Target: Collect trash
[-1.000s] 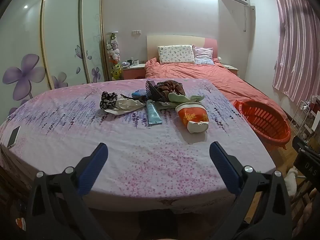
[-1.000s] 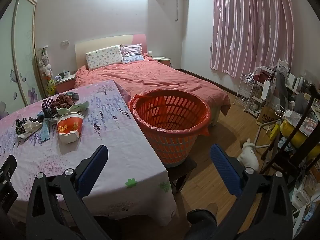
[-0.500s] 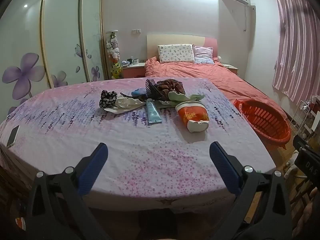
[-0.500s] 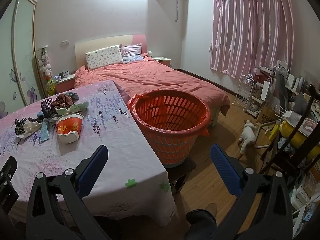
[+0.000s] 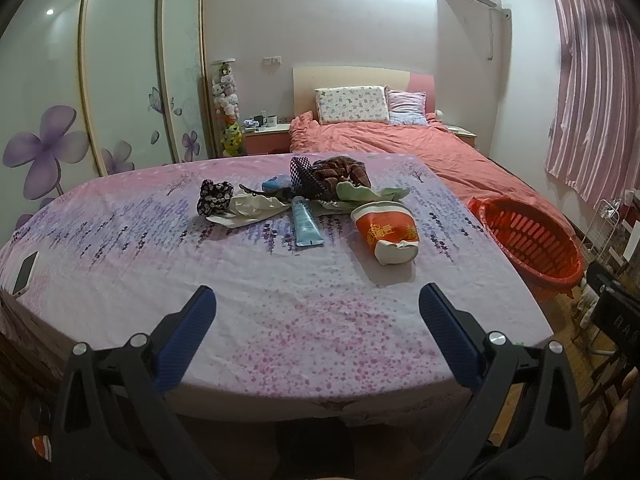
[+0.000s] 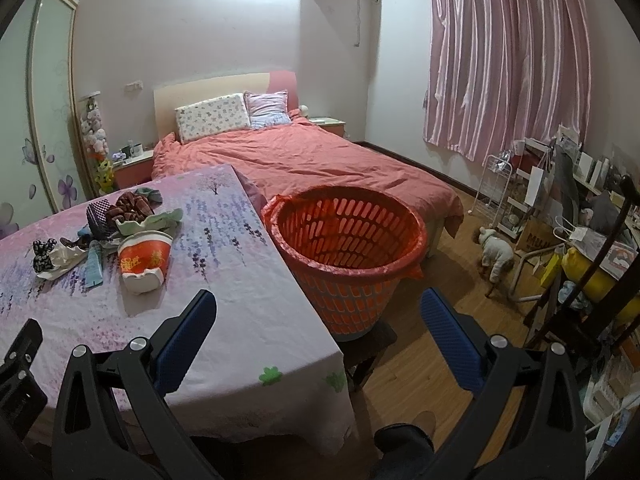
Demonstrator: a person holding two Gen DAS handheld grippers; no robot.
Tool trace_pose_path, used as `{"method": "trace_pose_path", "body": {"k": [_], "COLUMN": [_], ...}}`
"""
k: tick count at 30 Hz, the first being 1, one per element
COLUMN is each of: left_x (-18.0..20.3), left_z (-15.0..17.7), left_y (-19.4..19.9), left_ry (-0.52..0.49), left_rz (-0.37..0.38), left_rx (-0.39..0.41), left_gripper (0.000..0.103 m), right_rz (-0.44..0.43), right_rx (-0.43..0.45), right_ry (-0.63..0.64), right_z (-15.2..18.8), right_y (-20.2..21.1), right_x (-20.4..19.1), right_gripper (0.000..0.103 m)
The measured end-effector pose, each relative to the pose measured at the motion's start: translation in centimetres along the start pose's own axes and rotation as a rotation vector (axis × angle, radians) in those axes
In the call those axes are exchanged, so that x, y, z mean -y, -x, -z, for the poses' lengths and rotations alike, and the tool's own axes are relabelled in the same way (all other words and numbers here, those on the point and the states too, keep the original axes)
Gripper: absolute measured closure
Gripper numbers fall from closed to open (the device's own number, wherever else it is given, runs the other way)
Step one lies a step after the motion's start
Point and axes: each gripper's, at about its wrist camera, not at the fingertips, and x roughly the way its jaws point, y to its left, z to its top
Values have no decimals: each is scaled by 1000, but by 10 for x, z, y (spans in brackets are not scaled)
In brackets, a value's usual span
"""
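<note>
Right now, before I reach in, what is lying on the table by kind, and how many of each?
Crushed red paper cup: 1
Blue tube: 1
Black floral scrunchie: 1
Crumpled white wrapper: 1
Phone at the left edge: 1
Mixed heap behind the tube: 1, contents too tangled to split
Total: 6

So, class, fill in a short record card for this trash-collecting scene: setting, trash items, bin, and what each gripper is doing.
setting: bedroom, table under a lavender-print cloth
trash: crushed red noodle cup lying on its side, blue tube, crumpled white wrapper, all in a loose pile at the table's far side
bin: orange basket, on a low stand beside the table, looks empty
left gripper: open, holding nothing, short of the pile
right gripper: open, holding nothing, facing the basket
progress: nothing collected yet
</note>
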Motion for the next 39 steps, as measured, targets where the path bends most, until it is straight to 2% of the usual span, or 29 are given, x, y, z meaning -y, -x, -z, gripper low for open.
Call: {"method": "trace_pose_path", "body": {"k": [6, 13, 21, 28, 32, 36, 38, 39], "left_x": [-9, -21, -33, -46, -62, -83, -97, -103], "left_z": [-7, -15, -28, -43, -57, -74, -82, -85], "left_y": [-9, -21, -41, -72, -100, -136, -164, -174], "left_ry": [18, 35, 51, 58, 65, 44, 29, 31], "left_rz": [-14, -33, -56, -65, -59, -116, -153, -159], "left_rx": [-5, -1, -8, -31, -41, -45, -71, -87], "left_gripper": [4, 4, 4, 4, 4, 4, 4, 4], "right_rz": [-38, -51, -128, -225, -311, -382, -375, -360], "right_rx": [33, 26, 42, -31, -91, -198, -244, -274], "right_ry": [33, 43, 95, 125, 138, 184, 215, 232], "right_z": [-9, -15, -32, -39, -39, -33, -30, -28], "right_y": [0, -11, -17, -45, -68, -108, -125, -137], "right_x": [-21, -34, -59, -89, -115, -154, -168, -178], "right_gripper": [2, 2, 2, 2, 2, 2, 3, 7]}}
